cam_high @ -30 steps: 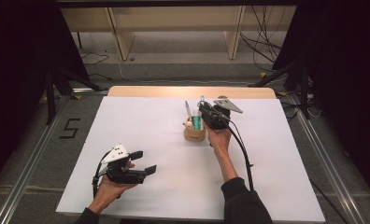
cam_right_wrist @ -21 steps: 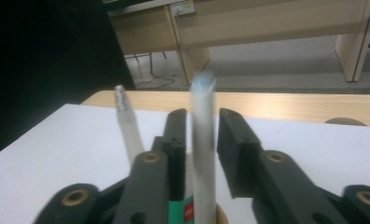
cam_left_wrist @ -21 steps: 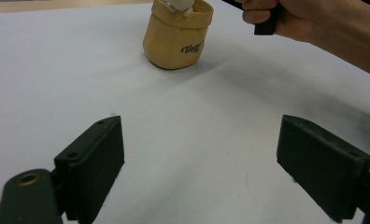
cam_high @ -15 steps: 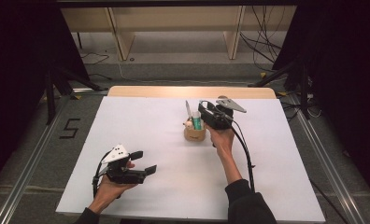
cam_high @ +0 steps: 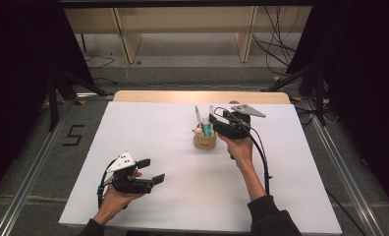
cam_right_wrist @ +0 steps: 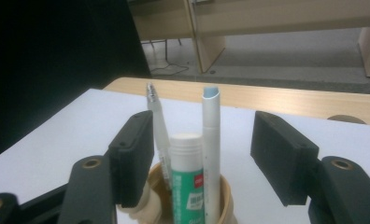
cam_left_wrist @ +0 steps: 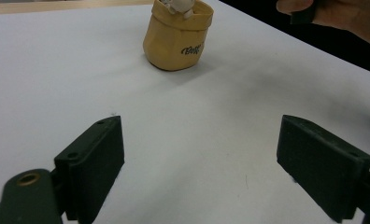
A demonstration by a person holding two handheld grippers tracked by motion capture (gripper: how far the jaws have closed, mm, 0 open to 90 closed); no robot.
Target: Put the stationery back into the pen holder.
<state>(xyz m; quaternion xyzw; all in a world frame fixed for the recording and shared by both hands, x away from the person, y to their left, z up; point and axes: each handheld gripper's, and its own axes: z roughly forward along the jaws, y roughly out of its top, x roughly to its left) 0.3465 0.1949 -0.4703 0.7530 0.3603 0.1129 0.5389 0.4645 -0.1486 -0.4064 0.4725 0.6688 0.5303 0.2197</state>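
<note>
The white tabletop (cam_high: 148, 128) lies before you, with a bare wooden strip along its far edge at 12 o'clock. Your right forearm comes in from about 5 o'clock and stretches forward toward the middle, the hand wrapped around the handle and raised off the surface. Your left forearm enters at 7 o'clock and stays low, the hand cradling its tool close to the near edge.

Your right gripper (cam_high: 213, 119) hovers over the tan holder cup (cam_high: 205, 141), which stands just past the tabletop's centre, at about 10 o'clock of your right hand. Its jaws have just been opening; in the right gripper view they stand apart on either side of the cup's contents without pressing on them.

Your left gripper (cam_high: 151, 170) points toward 3 o'clock, jaws wide apart with nothing but bare tabletop between them.

Inside the cup stand a green-labelled glue stick (cam_right_wrist: 187, 177), a white pen with a pale blue tip (cam_right_wrist: 211, 140) just beside it, and a clear pen (cam_right_wrist: 156, 122).
</note>
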